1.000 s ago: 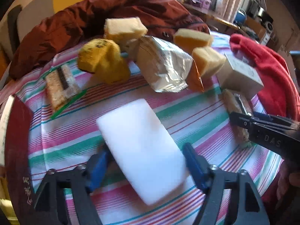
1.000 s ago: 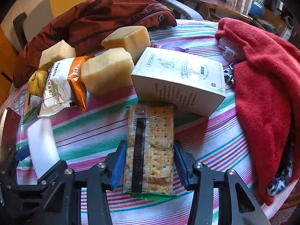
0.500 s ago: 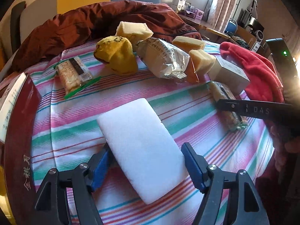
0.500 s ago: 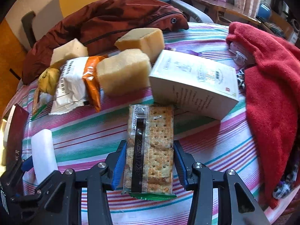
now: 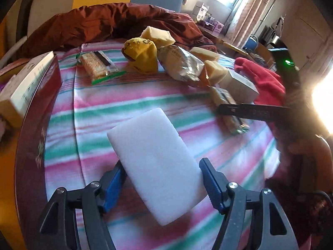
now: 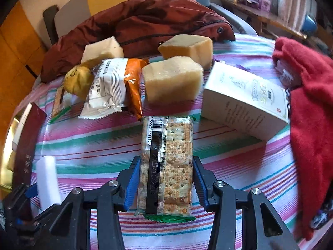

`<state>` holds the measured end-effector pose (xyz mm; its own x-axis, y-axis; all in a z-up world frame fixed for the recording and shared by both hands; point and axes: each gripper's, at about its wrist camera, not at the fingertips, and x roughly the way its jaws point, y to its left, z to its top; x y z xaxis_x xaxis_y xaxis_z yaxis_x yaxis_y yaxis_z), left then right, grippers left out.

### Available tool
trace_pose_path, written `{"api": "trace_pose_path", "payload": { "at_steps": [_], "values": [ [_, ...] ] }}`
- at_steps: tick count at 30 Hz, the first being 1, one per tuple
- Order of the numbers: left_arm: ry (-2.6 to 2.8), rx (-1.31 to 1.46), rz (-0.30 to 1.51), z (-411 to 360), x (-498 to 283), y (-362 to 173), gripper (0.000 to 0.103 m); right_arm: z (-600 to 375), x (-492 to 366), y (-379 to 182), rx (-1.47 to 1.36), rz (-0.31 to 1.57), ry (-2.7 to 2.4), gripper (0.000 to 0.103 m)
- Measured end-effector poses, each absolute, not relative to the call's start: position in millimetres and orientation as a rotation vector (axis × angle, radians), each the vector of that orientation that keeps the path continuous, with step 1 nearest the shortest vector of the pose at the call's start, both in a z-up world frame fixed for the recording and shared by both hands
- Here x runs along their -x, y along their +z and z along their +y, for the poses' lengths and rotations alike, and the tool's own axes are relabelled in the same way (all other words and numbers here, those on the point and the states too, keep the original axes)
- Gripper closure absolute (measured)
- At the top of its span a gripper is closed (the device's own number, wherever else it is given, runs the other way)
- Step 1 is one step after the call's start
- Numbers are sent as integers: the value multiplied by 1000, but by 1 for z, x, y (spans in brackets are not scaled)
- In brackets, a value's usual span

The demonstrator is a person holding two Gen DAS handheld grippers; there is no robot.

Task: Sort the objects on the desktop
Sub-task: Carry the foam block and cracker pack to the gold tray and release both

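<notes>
The left gripper (image 5: 164,184) has its blue pads on either side of a white foam block (image 5: 155,164), which juts toward the centre of the frame above the striped tablecloth (image 5: 108,112); the jaws are closing, the left pad hidden behind the block's edge and the right pad just at its side, so whether both press on it cannot be told. The right gripper (image 6: 165,184) pinches a clear-wrapped cracker pack (image 6: 166,164) between its pads, the pack running up the middle of the frame. Just beyond the pack's far end sit a pale sponge cube (image 6: 172,79) and, to the right, a white carton (image 6: 245,100). Left of the cube lies a white-and-orange snack bag (image 6: 114,87), with a yellow lump (image 6: 78,81) beside it at centre left. In the left wrist view a second cracker pack (image 5: 97,64) lies at upper left, near a dark red box (image 5: 33,95) at the left edge. A brown-red jacket (image 6: 145,23) fills the top of the frame, and a red cloth (image 6: 310,104) drapes along the right side.
</notes>
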<state>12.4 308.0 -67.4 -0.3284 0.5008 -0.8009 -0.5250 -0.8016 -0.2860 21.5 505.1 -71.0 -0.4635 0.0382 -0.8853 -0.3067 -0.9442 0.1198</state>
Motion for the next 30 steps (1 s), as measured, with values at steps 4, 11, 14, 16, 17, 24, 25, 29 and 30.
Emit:
{"api": "trace_pose_path", "payload": {
  "at_steps": [4, 11, 14, 16, 17, 24, 25, 29, 30],
  "values": [
    [2109, 1265, 60, 297, -28, -63, 32, 500, -16, -72, 1531, 345, 2522, 55],
    [2032, 1192, 11, 275, -51, -43, 32, 480, -29, -65, 1532, 436, 2536, 55],
    [2036, 1130, 24, 263, -61, -28, 32, 468, -40, -66, 1515, 469, 2560, 55],
    [2046, 1099, 34, 255, -65, -19, 32, 458, -42, -59, 1503, 493, 2581, 55],
    [2056, 1080, 40, 249, -67, -14, 32, 451, -43, -56, 1496, 500, 2595, 55],
    [2121, 1032, -1, 203, -59, 8, 32, 406, -33, -33, 1461, 552, 2691, 55],
    [2132, 1037, -7, 197, -57, 8, 32, 399, -32, -30, 1458, 567, 2707, 55],
    [2174, 1074, -39, 162, -44, 5, 32, 363, -22, -18, 1459, 649, 2776, 55],
    [2185, 1082, -44, 153, -41, 4, 32, 355, -20, -15, 1461, 667, 2792, 55]
  ]
}}
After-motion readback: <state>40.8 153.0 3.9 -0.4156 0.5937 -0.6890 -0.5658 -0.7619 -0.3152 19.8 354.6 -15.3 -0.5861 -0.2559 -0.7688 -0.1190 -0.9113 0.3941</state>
